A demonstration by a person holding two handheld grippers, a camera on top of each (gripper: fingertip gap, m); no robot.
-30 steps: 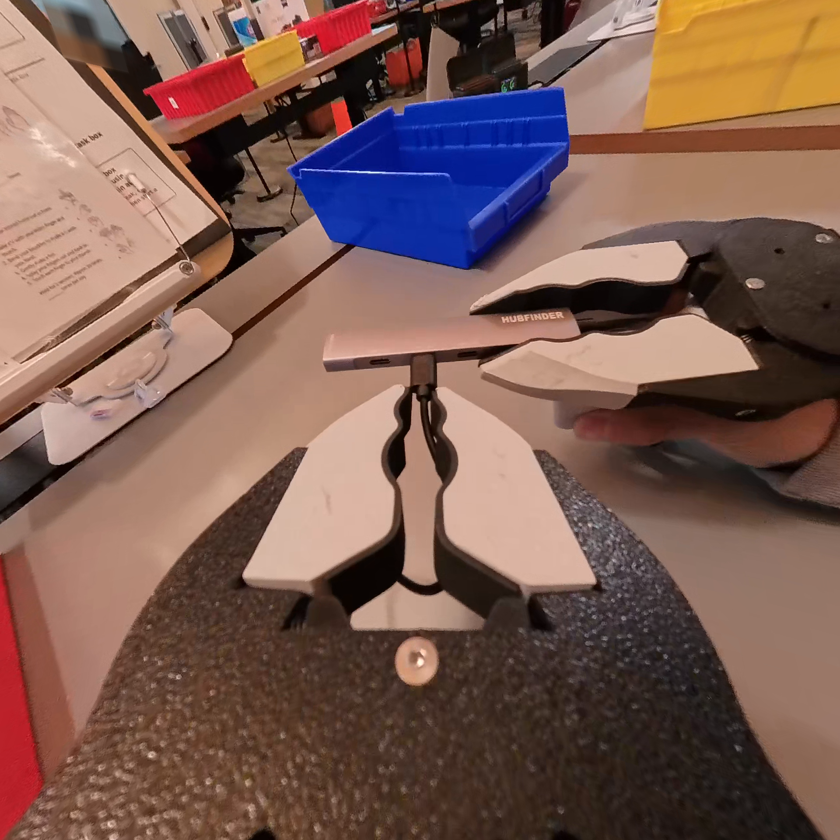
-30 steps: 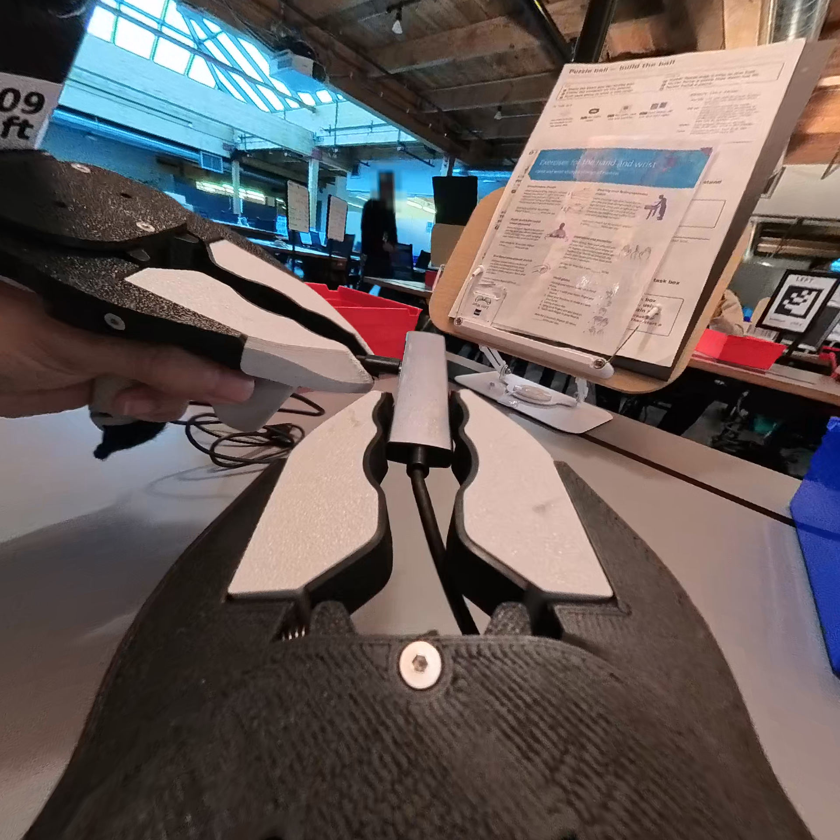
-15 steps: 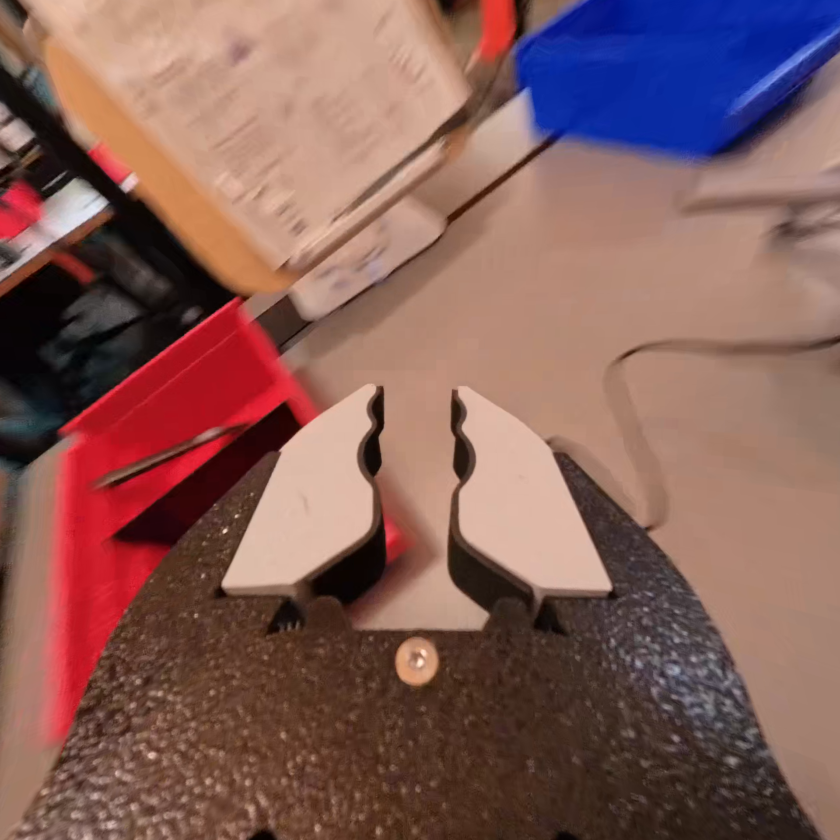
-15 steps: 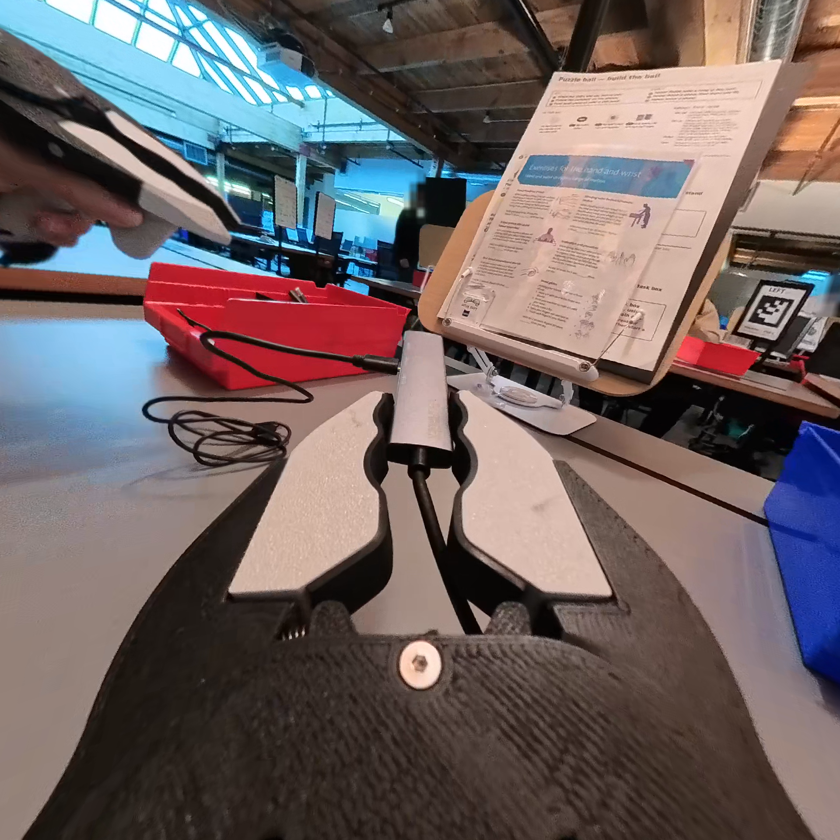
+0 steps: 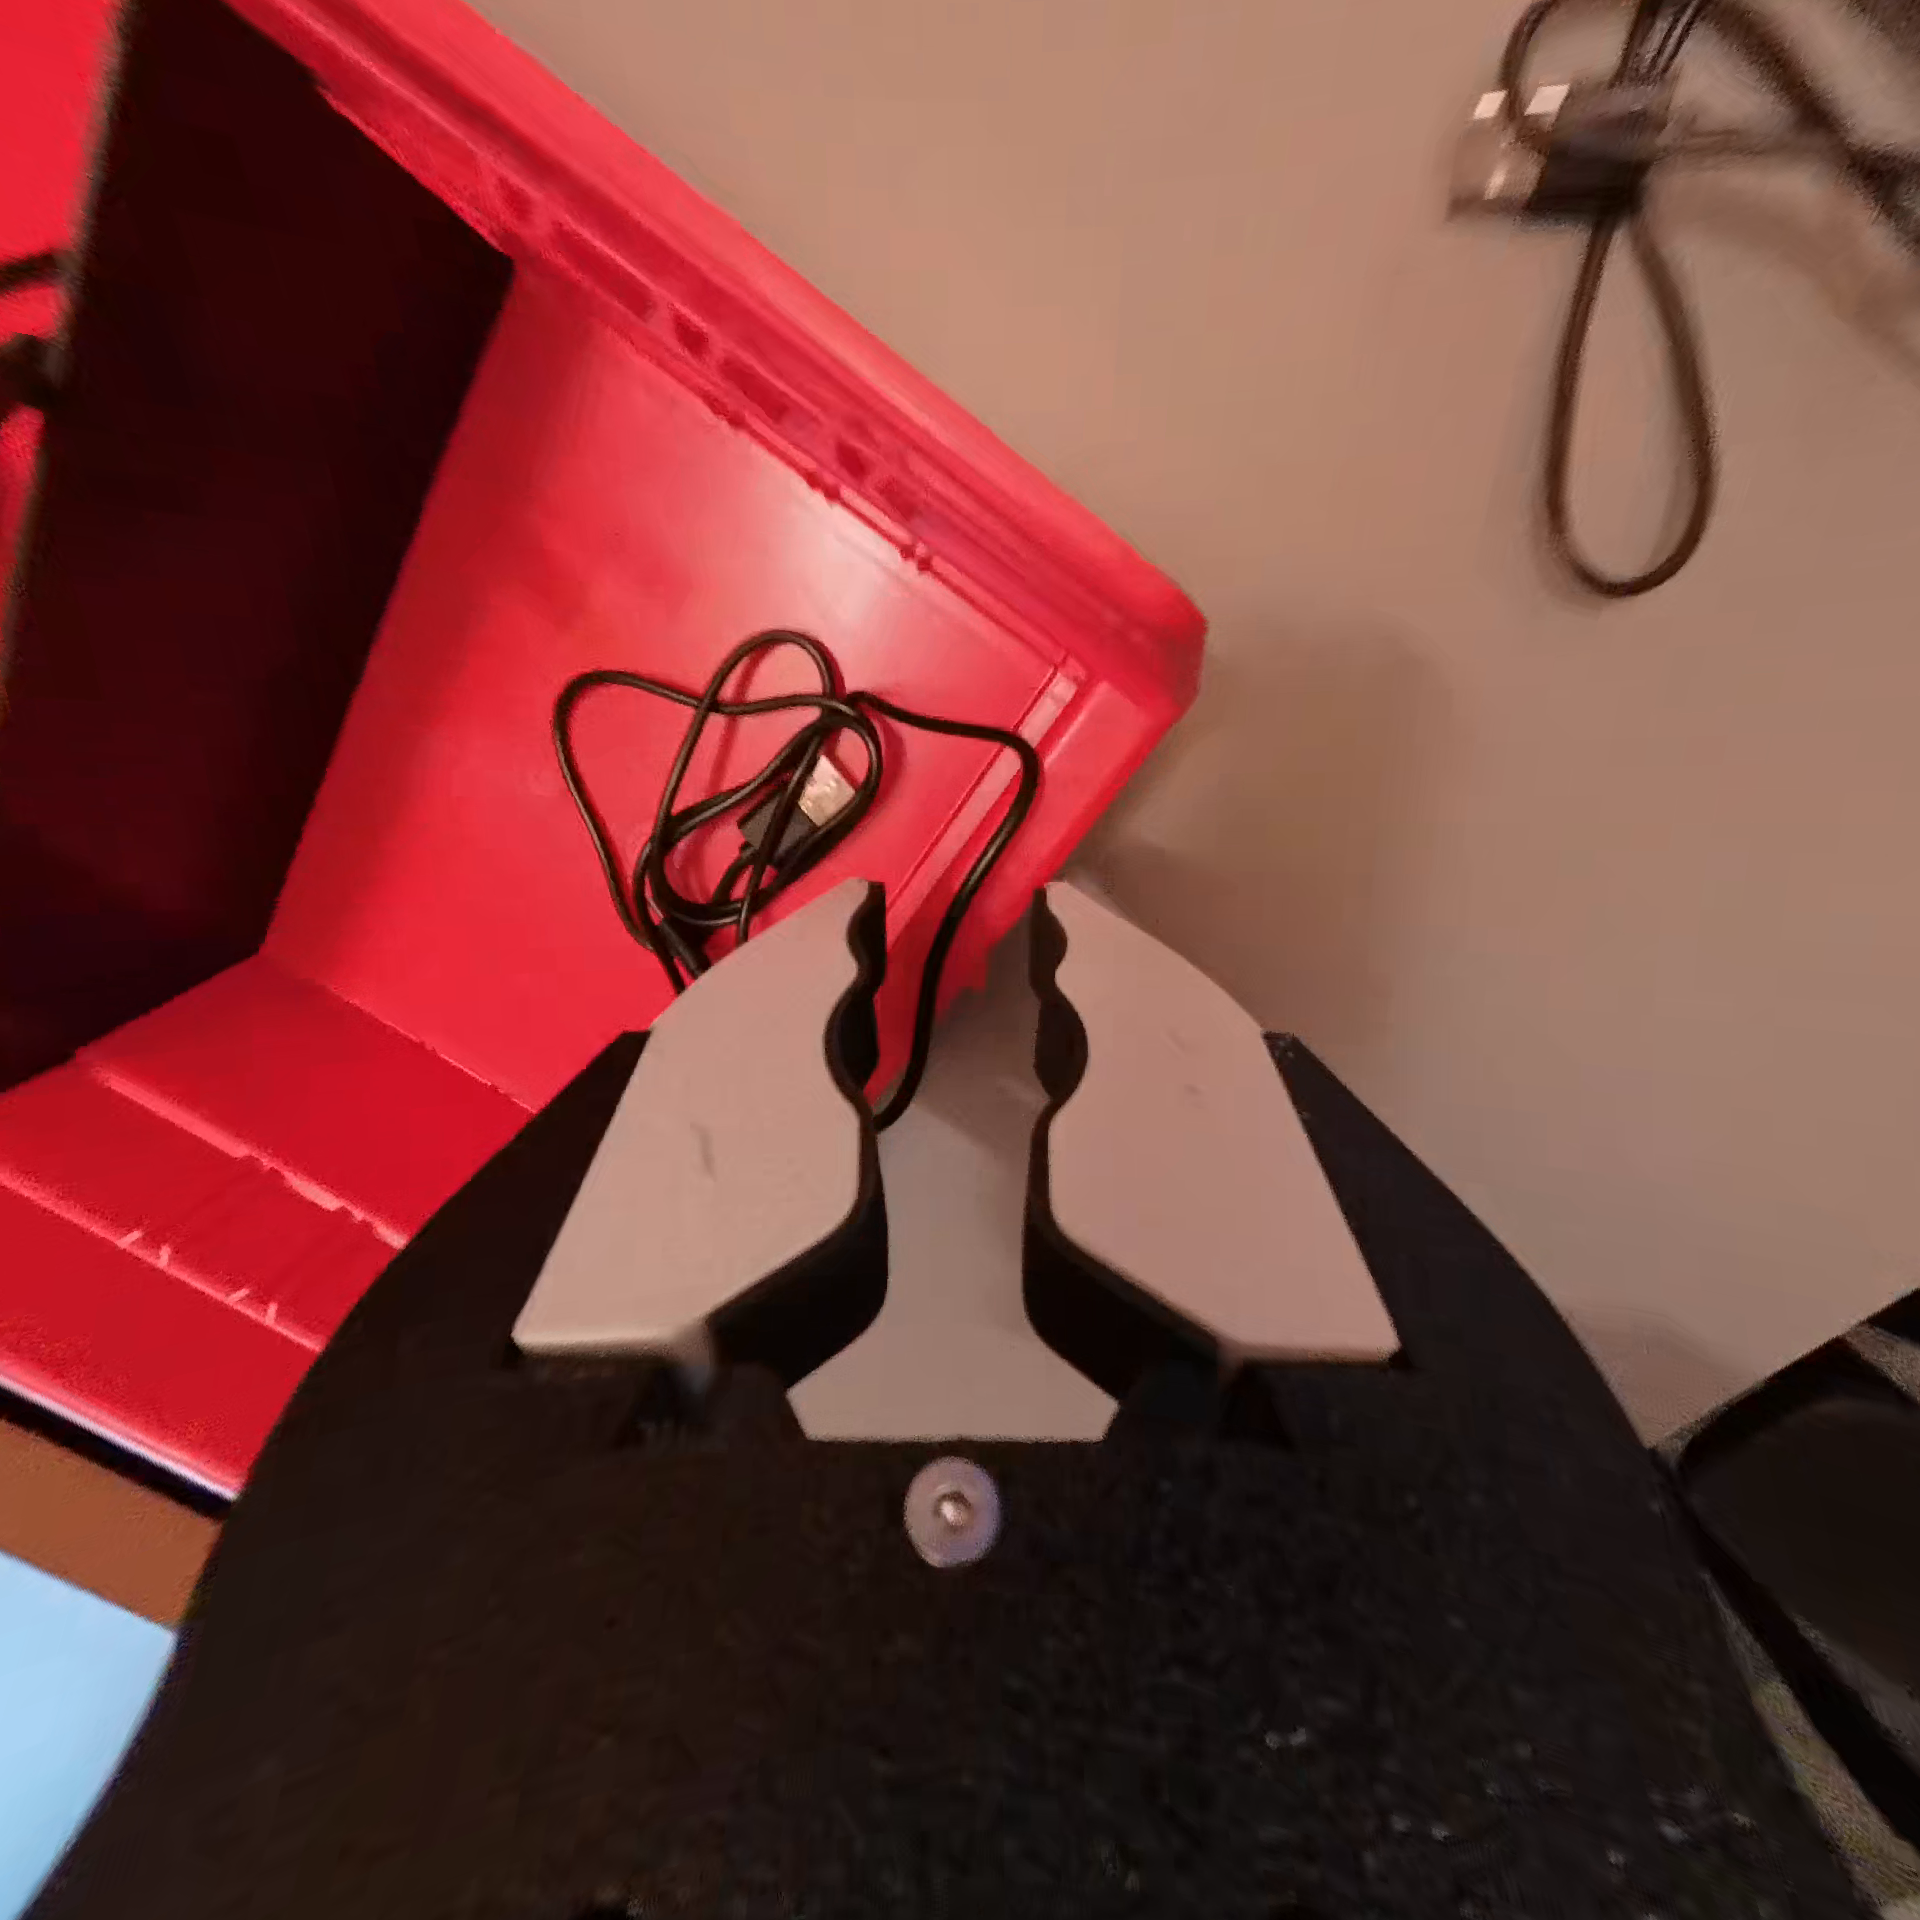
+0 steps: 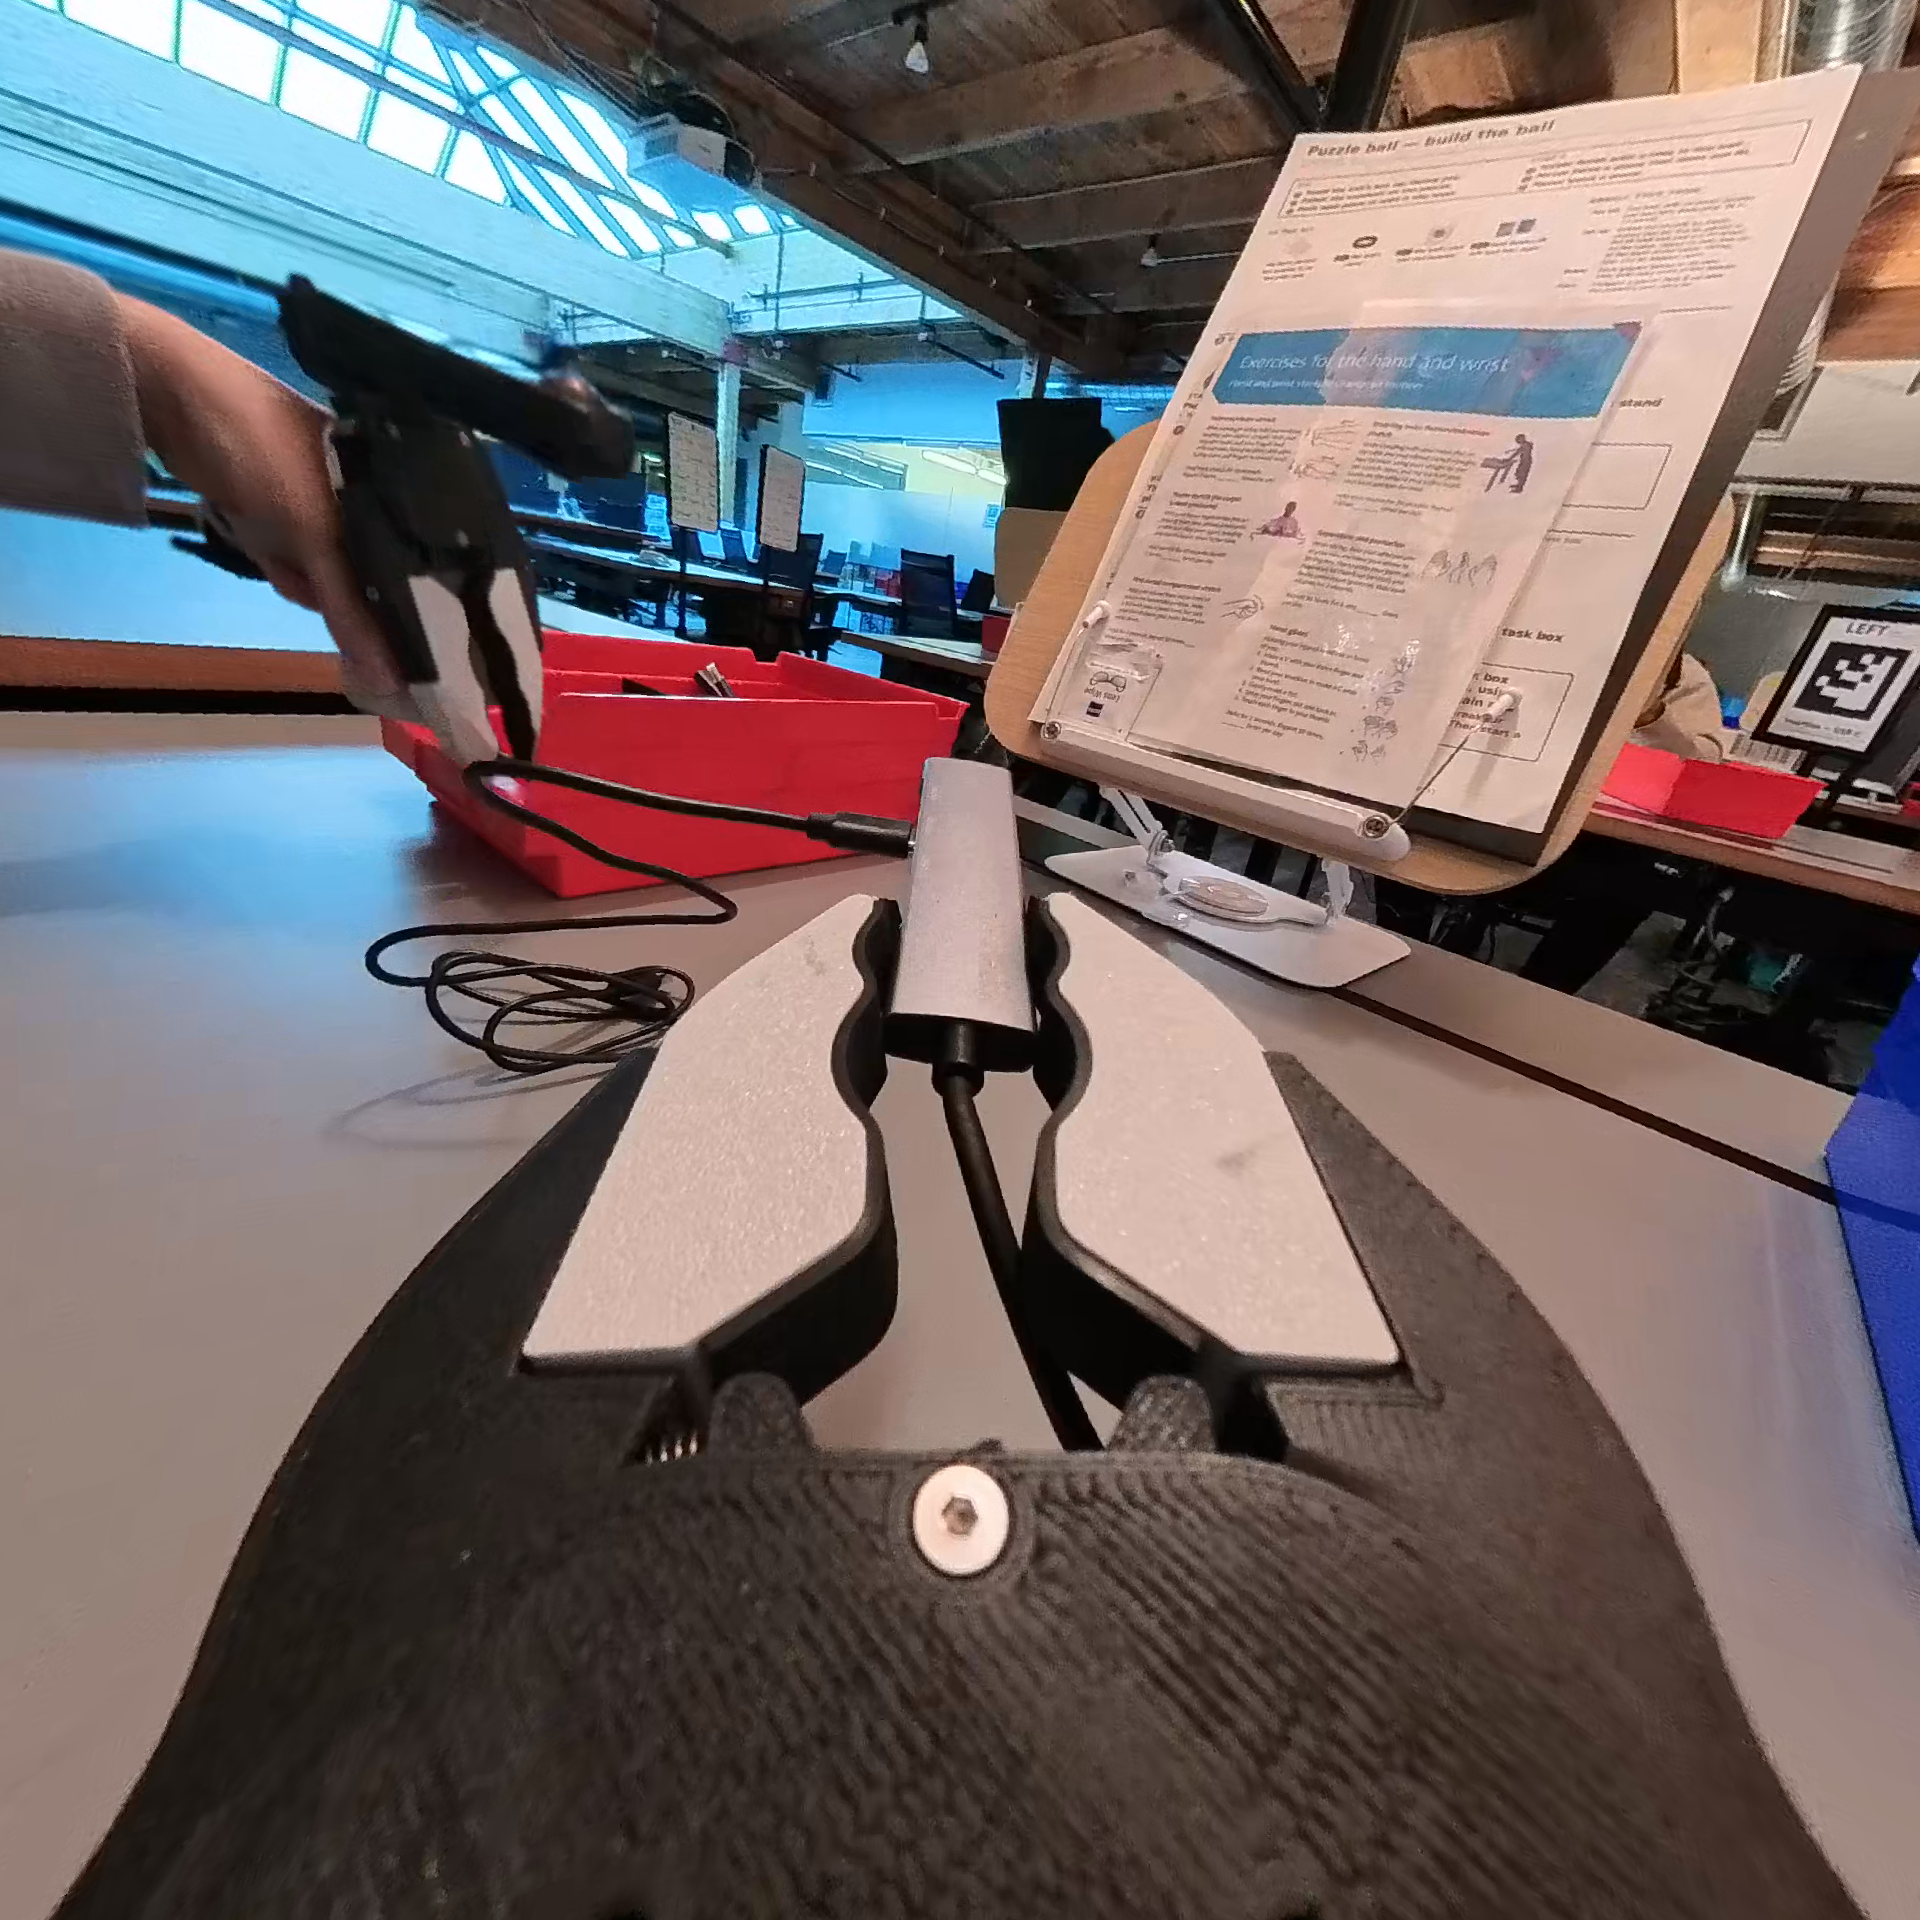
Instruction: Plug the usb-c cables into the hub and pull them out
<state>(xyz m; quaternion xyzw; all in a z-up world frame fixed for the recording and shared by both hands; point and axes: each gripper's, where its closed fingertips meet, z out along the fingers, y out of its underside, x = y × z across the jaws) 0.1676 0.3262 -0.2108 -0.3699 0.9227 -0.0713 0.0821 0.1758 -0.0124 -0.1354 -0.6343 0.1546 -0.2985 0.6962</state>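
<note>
Grey hub (image 6: 961,894): sitting pinched between the pressed-in jaws of the right gripper (image 6: 958,940) above the table (image 6: 208,1039), one black cable (image 6: 623,800) plugged into its left side and trailing to a loose coil. Left gripper (image 5: 954,914): hanging jaws spread, gripping nothing, over the corner of the red bin (image 5: 623,520). A second coiled black cable (image 5: 748,800) is lying inside that bin, one strand draping over its rim between the fingers.

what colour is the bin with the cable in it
Red plastic bin, holding a thin black cable; left wrist view.

One hub (image 6: 961,894); two loose black cables (image 5: 748,800) (image 6: 582,935); one red bin (image 5: 582,499); one document stand (image 6: 1382,499).
</note>
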